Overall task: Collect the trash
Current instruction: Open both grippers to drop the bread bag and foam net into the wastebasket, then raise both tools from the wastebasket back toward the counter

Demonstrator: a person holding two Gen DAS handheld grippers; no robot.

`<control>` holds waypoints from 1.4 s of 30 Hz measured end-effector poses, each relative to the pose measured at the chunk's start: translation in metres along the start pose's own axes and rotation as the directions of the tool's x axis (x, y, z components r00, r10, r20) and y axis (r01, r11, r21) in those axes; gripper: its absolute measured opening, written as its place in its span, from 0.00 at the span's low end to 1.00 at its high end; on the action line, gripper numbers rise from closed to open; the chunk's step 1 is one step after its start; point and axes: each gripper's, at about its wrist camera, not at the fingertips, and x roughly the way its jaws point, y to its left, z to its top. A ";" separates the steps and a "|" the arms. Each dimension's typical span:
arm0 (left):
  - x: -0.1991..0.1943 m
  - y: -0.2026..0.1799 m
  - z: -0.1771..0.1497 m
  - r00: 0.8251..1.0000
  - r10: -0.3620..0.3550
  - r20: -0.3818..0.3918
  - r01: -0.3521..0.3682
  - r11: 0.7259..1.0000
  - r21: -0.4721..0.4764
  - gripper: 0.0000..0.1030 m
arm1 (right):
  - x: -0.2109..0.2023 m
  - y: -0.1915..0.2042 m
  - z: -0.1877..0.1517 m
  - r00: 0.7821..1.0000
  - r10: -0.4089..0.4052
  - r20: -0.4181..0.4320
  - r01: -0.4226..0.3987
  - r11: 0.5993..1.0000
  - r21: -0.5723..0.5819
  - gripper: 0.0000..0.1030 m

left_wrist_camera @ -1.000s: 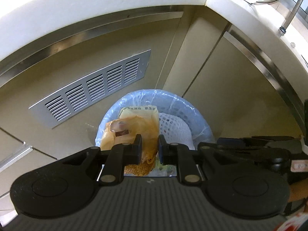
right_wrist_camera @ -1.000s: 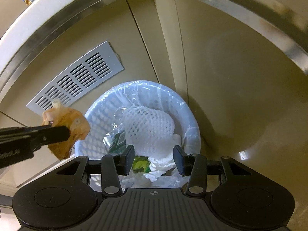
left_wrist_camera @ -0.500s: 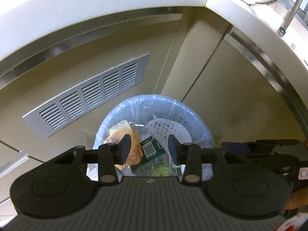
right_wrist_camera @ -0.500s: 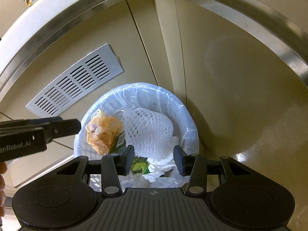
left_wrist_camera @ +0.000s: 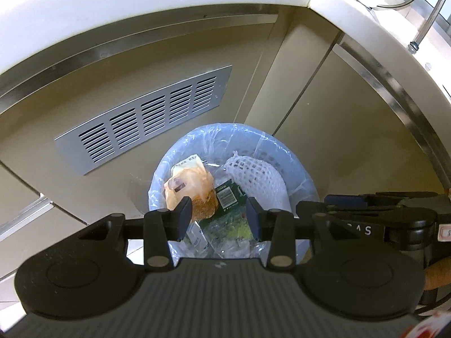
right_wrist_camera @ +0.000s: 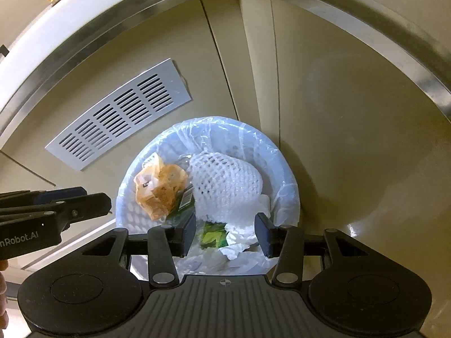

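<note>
You are holding the left gripper (left_wrist_camera: 220,215) above the lined trash bin (left_wrist_camera: 303,174), its jaws parted partway with nothing between them. The orange wrapper (left_wrist_camera: 187,186) is lying inside the bin on its left side, against a dark green packet (left_wrist_camera: 228,197), with a white foam net (left_wrist_camera: 253,174) filling the right side. Behind the bin, a slatted metal vent (left_wrist_camera: 146,121) is sitting in the cabinet front below the counter (left_wrist_camera: 112,14). You are keeping the right gripper (right_wrist_camera: 225,232) over the near edge of the same bin, jaws likewise parted partway and holding nothing. The drop of this piece looks finished, so the step in hand is judged to be the pull-back. Your next move probably calls for lifting both grippers clear of the rim and turning back toward the counter to look for any trash left there.
</note>
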 end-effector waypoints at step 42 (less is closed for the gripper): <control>-0.146 -0.029 0.054 0.953 -0.128 0.273 0.094 0.987 0.134 0.36 | -0.206 -0.004 0.002 0.910 -0.108 0.401 0.056 0.989 0.139 0.46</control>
